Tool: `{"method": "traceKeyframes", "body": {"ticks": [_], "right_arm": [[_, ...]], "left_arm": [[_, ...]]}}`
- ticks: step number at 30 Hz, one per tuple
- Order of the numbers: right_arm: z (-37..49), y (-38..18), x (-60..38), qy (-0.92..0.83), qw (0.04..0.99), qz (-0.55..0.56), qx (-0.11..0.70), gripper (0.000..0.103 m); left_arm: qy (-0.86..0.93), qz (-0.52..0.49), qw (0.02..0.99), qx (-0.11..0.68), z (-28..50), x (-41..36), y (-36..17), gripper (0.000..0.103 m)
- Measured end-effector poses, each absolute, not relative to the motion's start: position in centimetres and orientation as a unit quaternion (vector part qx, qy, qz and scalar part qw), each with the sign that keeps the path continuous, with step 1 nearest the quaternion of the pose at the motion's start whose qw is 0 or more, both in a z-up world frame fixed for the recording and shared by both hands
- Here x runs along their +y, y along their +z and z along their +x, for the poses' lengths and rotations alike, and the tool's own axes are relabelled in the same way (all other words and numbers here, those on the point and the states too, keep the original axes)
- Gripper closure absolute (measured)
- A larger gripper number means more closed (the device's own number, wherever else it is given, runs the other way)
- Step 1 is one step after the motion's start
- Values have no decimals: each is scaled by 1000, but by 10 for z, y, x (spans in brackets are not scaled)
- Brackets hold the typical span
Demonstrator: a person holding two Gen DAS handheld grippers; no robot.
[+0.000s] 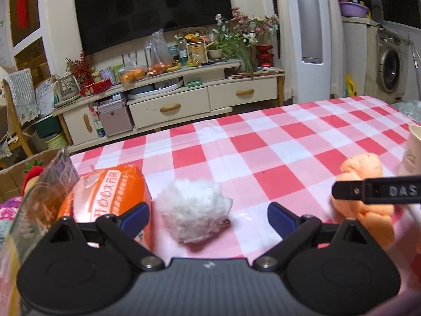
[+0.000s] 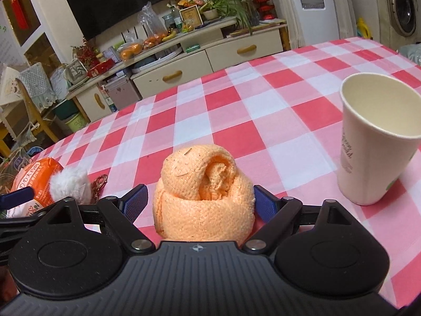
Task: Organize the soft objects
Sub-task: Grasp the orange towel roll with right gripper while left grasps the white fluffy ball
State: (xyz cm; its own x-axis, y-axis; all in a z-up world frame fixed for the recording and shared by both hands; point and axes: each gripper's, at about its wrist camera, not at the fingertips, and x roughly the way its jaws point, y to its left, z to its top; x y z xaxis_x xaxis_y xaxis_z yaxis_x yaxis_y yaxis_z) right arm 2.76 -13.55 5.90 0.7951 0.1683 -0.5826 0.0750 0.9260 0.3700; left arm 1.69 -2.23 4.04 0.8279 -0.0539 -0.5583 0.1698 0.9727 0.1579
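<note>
We see a bench [image 2: 263, 110] covered in a red, pink and white checked cloth, and past its far edge a living room: a dark television [image 1: 150, 10] on the wall, a cream cabinet [image 1: 184, 100] crowded with fruit, bags and flowers, and a washing machine [image 1: 389, 65] at the far right.

Our left wrist view shows things at the bench's left edge that the right view lacks or only clips: a cardboard box [image 1: 15, 176] with a red plush toy [image 1: 31, 176] inside, and a clear plastic bag [image 1: 39, 202] close to the lens. It shows the orange packet [image 1: 105, 197] with printed characters and the white fluffy ball [image 1: 192, 210] beside it in full. Our right wrist view shows the whole paper cup [image 2: 373, 142] standing upright near the bench's right side, which the left view cuts off at its edge.

Our left gripper [image 1: 208, 216] stands wide open, low over the near part of the bench, and the white fluffy ball lies between its fingers towards the left one, whether touching it we cannot tell. Our right gripper [image 2: 201, 204] is also spread, with the rolled orange towel [image 2: 205, 192] sitting between its blue pads [image 2: 136, 202]; the right pad seems to meet the towel, the left pad stands just beside it. The towel rests on the bench near the front edge, left of the cup and well apart from it.
</note>
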Motion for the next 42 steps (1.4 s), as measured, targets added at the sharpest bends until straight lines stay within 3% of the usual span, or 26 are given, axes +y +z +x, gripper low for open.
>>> {"method": "traceKeyframes", "body": {"ticks": [12, 15, 17, 22, 42], "right_arm": [[17, 63, -137, 46, 925, 193, 325, 0], [17, 63, -137, 44, 926, 190, 324, 0], [17, 63, -138, 43, 927, 185, 325, 1], [16, 63, -140, 43, 927, 183, 324, 11], [12, 63, -137, 59, 933, 158, 317, 14]], "left_arm": [[1, 80, 947, 312, 56, -25, 19, 21], [3, 86, 945, 315, 59, -27, 17, 27], [4, 82, 945, 317, 60, -27, 17, 37], [2, 85, 943, 322, 60, -26, 16, 51], [-76, 53, 928, 361, 2, -22, 33, 55]]}}
